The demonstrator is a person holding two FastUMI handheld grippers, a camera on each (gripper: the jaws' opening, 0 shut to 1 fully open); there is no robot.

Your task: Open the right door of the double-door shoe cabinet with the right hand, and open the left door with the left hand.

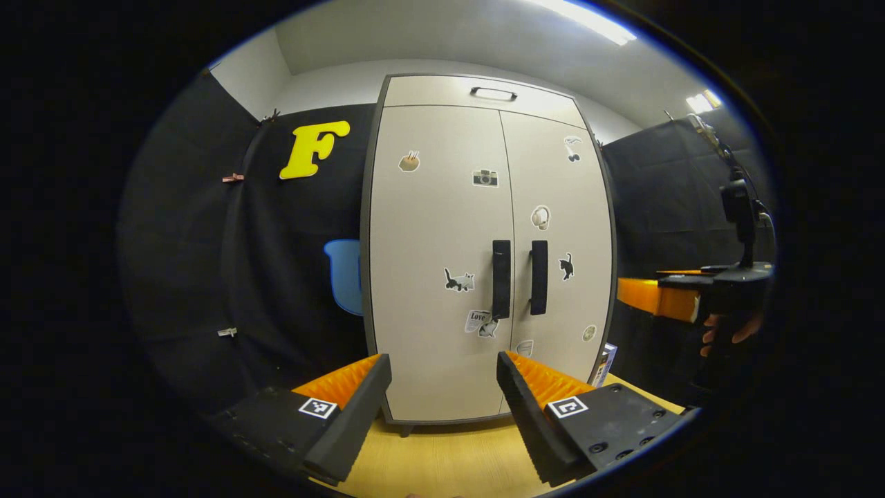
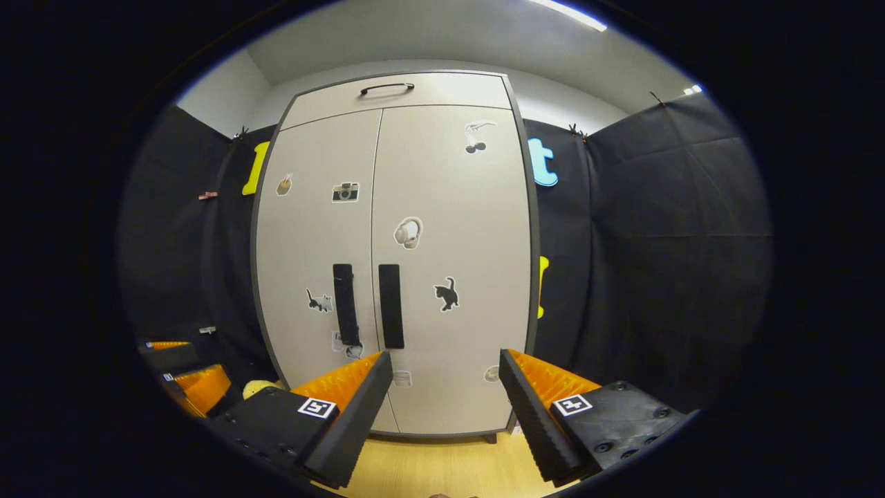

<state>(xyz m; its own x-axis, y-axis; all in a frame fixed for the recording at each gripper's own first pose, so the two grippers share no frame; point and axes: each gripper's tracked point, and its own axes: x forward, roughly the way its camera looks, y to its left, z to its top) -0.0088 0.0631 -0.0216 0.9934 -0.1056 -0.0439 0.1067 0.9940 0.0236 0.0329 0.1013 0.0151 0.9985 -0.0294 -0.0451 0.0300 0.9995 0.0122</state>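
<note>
A tall pale-grey shoe cabinet [image 1: 442,207] with stickers stands ahead, both doors closed. Its two black vertical handles meet at the centre seam: the left door's handle [image 1: 501,279] and the right door's handle [image 1: 538,277]. In the right gripper view the same cabinet [image 2: 449,228] shows its left handle [image 2: 345,304] and right handle [image 2: 390,306]. My left gripper [image 1: 444,363] hangs open, well short of the doors, with nothing between its fingers. My right gripper [image 2: 445,363] is open too and holds nothing; it also appears at the right of the left gripper view [image 1: 664,294], held by a hand.
The cabinet stands on a light wooden floor [image 1: 442,456]. Black cloth walls close in on both sides. A small box [image 1: 604,363] leans by the cabinet's right foot. The top panel carries a black drawer handle [image 1: 494,93].
</note>
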